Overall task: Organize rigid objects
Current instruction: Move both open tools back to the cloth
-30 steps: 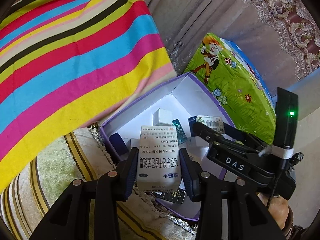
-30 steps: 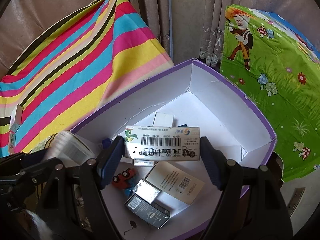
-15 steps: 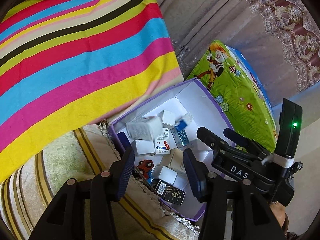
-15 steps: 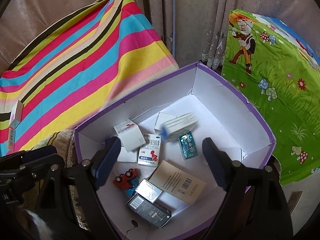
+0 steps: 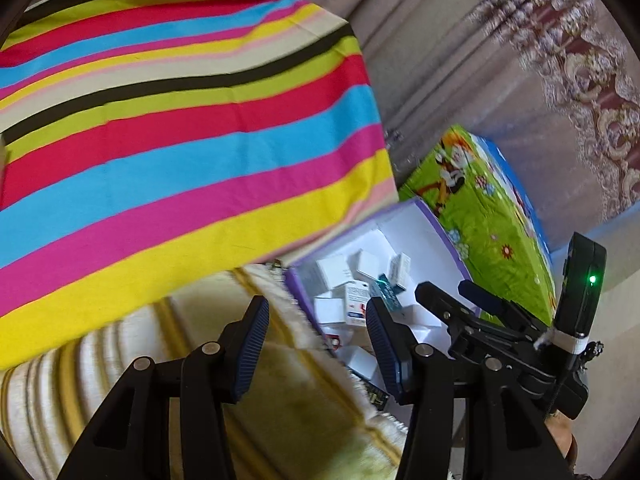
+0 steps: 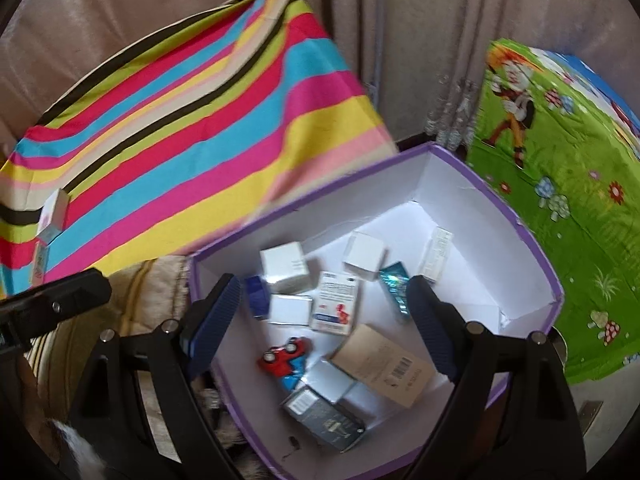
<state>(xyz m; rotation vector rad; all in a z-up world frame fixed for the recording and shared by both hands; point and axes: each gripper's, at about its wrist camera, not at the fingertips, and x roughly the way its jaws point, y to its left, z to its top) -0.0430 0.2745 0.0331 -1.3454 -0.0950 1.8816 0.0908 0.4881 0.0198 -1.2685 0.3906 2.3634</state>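
A purple box with white inner walls holds several small cartons. Among them are a white carton with a red figure, a tan barcoded box, a dark box and a red toy car. My right gripper hangs open above the box with nothing between its fingers. My left gripper is open and holds nothing. It sits over the beige striped cushion, left of the box. In the left wrist view the right gripper shows over the box.
A bright striped cloth covers the surface to the left, with a small carton lying on it. A green cartoon-print cover lies to the right of the box. Curtains hang behind.
Both grippers opened and let their cartons drop into the box. The left gripper then drew back from the box towards the cushion, and the right one rose a little.
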